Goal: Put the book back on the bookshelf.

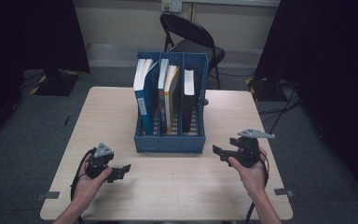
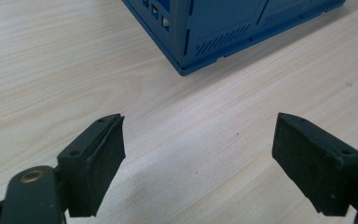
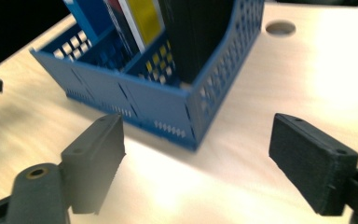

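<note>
Seeing the blue file rack (image 1: 170, 138) mid-worktop (image 1: 177, 186), books upright inside, ahead of and between my grippers. Left gripper (image 1: 121, 171) and right gripper (image 1: 217, 151): jaws spread, empty, near its front corners, not touching.

A black folding chair (image 1: 193, 39) stands beyond the wooden table (image 1: 223, 186), with black curtains (image 1: 32, 32) on both sides.
</note>
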Motion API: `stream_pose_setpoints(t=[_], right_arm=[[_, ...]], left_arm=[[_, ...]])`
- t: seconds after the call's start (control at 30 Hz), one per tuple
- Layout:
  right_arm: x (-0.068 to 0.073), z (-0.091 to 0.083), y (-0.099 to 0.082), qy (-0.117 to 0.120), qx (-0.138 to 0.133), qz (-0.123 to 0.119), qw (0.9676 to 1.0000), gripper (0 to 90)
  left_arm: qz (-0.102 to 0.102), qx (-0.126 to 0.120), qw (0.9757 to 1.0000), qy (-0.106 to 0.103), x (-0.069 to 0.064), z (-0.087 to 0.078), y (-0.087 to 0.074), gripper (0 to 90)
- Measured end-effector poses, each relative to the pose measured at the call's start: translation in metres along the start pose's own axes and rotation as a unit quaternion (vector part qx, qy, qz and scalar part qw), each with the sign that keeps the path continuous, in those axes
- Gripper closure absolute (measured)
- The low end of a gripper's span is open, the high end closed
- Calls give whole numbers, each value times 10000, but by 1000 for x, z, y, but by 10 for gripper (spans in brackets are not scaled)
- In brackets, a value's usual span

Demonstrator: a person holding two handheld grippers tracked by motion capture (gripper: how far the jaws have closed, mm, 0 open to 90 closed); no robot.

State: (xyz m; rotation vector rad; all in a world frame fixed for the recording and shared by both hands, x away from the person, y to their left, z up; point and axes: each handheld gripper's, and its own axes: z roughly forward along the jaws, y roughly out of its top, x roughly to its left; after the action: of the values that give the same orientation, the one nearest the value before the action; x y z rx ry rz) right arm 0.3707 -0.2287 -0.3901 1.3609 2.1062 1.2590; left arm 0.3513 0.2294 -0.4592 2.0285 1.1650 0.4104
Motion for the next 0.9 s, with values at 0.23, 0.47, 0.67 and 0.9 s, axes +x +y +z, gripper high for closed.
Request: stream_pose_setpoints(t=[0.23,0.47,0.67,0.9], right_arm=[[-12,-20,-29,-225,107,171,9995,172],[-21,-29,-58,-447,344,246,9981,172],[-31,-29,-86,-549,683,413,9953,172],[-36,-23,-101,-890,878,352,9915,169]], left_arm=[[-59,51,9999,72,0,1,0,166],[-140,114,9998,62,0,3,0,166],[-145,156,9998,54,1,3,-1,166],[-51,176,9998,57,-1,5,-2,166]])
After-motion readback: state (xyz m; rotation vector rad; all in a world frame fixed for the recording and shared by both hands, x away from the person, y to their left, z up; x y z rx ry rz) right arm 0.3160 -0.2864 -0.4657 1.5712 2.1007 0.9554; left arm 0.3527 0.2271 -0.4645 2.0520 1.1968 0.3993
